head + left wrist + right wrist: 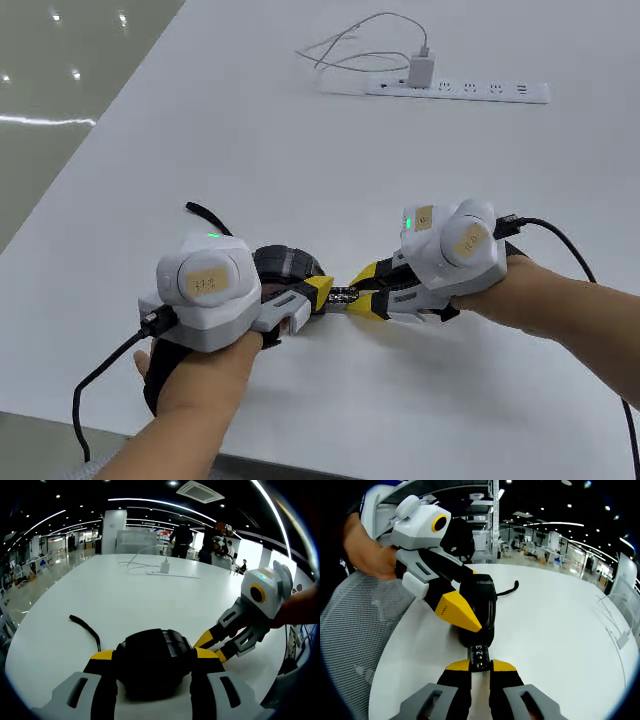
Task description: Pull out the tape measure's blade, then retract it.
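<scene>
Black and squat, the tape measure (155, 675) sits on the white table (300, 130), clamped at its sides between the left gripper's (155, 655) yellow-tipped jaws. A short run of blade (479, 654) (the digits 23 show) reaches the right gripper (480, 667), whose jaws pinch its end. A power strip (457, 89) lies well beyond.

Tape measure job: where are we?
Done: left claw clamps the tape measure case, and right claw pinches the blade. In hand: the blade is only a short way out, with a few markings showing between case and claw. Left: the rest of the pull, then the retract.
</scene>
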{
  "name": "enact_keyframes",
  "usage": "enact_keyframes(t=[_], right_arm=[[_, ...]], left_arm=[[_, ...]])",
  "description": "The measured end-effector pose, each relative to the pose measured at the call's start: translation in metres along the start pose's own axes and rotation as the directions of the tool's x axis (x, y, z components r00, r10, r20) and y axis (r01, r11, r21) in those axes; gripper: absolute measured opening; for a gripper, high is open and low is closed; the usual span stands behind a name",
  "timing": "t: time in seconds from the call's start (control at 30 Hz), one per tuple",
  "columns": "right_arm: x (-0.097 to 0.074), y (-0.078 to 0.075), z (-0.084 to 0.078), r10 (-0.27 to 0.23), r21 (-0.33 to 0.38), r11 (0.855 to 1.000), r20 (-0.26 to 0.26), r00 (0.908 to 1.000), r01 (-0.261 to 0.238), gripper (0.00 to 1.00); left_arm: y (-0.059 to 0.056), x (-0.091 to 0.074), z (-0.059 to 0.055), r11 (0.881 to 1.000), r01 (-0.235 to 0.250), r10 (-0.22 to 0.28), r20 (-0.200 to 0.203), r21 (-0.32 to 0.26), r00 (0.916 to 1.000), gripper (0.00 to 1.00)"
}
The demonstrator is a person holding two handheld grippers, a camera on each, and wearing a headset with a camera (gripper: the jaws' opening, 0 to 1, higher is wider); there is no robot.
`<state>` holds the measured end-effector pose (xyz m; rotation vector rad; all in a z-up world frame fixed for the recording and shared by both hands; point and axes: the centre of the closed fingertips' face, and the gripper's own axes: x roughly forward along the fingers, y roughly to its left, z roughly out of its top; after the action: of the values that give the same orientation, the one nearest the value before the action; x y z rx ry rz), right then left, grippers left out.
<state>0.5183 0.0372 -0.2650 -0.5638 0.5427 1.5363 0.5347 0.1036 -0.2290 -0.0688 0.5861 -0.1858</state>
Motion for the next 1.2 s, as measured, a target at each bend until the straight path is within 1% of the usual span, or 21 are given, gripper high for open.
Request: enact_keyframes(t=[0.6,0.93,1.2], right_arm=[[0.012,0.0,0.009,0.006,0.006,1.0,0.003,1.0,-0.006,0.08],[0.012,0.001,0.009,0.005,0.015,1.0,0.004,1.0,-0.005,0.09],[0.011,0.0,0.009,-0.014,0.02,1.0,0.011,0.9998,0.014,0.1]], left_arm=[[0.0,0.0,0.0,1.0,0.002,-0.002,0.001,-0.011,1.0,0.54],[0.001,0.0,0.001,1.0,0.001,-0.001,0.005,-0.011,1.0,0.54],[0.002,-0.001,0.001,1.0,0.003,-0.003,0.014,-0.017,0.9999,0.55]])
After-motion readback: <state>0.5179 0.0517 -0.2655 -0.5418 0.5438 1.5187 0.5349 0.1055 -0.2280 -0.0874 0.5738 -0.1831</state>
